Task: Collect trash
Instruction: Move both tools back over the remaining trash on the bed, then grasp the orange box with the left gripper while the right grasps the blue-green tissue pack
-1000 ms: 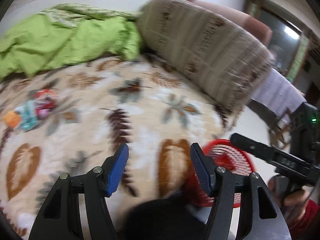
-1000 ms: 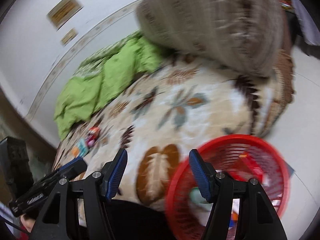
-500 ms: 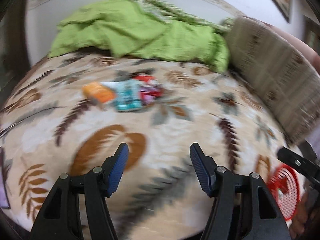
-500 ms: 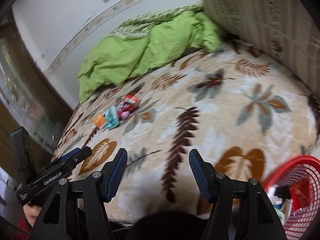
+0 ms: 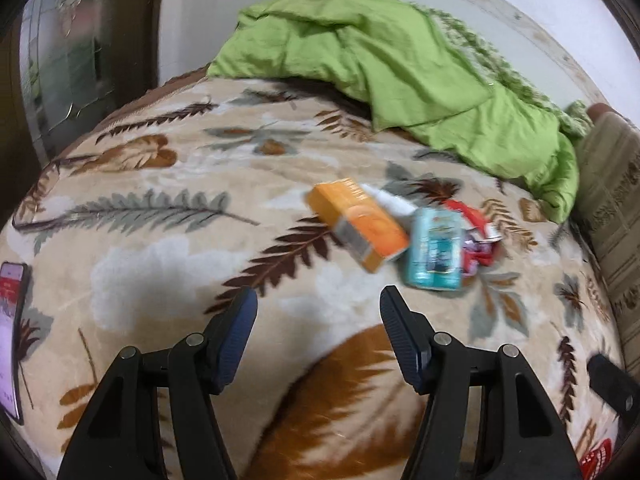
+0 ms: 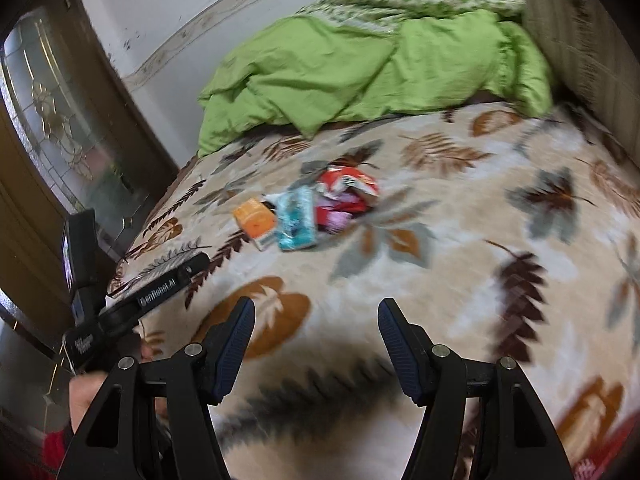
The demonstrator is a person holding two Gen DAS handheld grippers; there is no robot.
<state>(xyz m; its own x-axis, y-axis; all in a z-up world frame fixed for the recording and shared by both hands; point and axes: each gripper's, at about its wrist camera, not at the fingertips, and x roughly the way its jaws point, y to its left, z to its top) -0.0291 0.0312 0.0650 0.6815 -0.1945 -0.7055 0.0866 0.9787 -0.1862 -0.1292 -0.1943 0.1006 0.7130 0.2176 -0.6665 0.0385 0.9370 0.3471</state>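
Nearest the cameras, both tools hang over the near edge of the bed (image 5: 168, 264), and each stands spread with nothing between its pads: the left gripper (image 5: 314, 322) and the right gripper (image 6: 312, 322) alike, neither touching the leaf-patterned blanket under them. Off the bed's left edge a phone (image 5: 10, 336) lies face up.

A second ago both views were filled by the red basket at the bed's right side and the big striped cushion; now both have swung round to face the middle of the bed, and of the basket at most a red sliver shows at the lower right of each picture, too blurred to be sure. The jaws have kept the same spread through the swing, so nothing was picked up or let go in that time.

Toward the middle of the bed lies the trash, bunched in one small heap: an orange carton (image 5: 358, 224), a teal packet (image 5: 434, 254) touching it on the right, and a crumpled red wrapper (image 6: 346, 190) behind that. Motion blur hides any lettering.

Farthest, along the head edge, a green duvet (image 5: 384, 60) is rumpled against the wall.

My reading: one drop-off is done, and the heap is the next pickup, the carton lying nearest the left gripper.
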